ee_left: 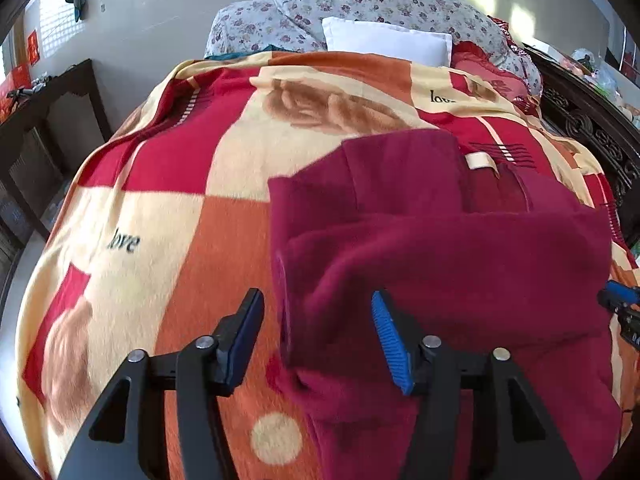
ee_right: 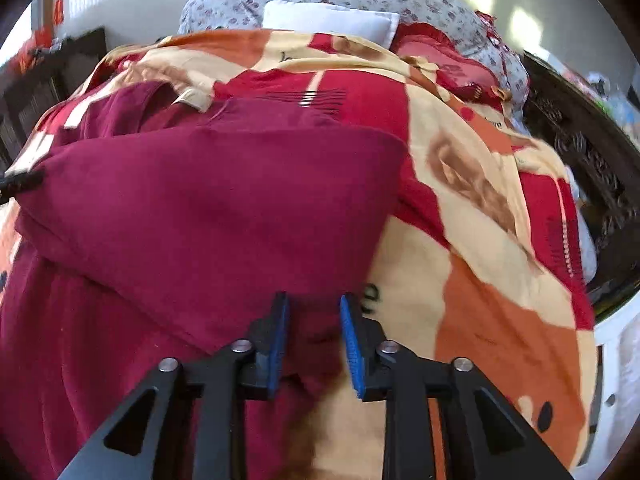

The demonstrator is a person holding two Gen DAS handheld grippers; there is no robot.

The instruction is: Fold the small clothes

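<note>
Left wrist view, garment: A maroon fleece garment [ee_left: 440, 248] lies on a patterned blanket [ee_left: 160, 208] covering a bed, toward the bed's near right side, with one layer already lying folded over another.
Left wrist view, left gripper: The left gripper [ee_left: 318, 344] hangs over the garment's left edge with its jaws wide apart and nothing between them; the right-hand pad sits above the cloth, the left-hand pad above bare blanket.
Left wrist view, other tool: A sliver of the right gripper [ee_left: 620, 300] shows at the garment's far right edge.
Left wrist view, far end: A white pillow [ee_left: 384, 42] and a floral quilt [ee_left: 360, 0] are piled at the head of the bed.
Right wrist view, garment: The same maroon cloth [ee_right: 192, 216] fills the left half of the frame, its folded upper layer ending in a rounded right edge just ahead of the fingers.
Right wrist view, right gripper: The right gripper [ee_right: 314, 340] is parted, the gap narrower than its partner's, straddling the garment's lower right edge without pinching it.
Handling, judged: The fabric looks soft, light and limp, likely to sag and cling to the fuzzy blanket, not slide.
Hold, judged: Pinching both layers at the near corners, one corner per gripper, should keep the fold square.
</note>
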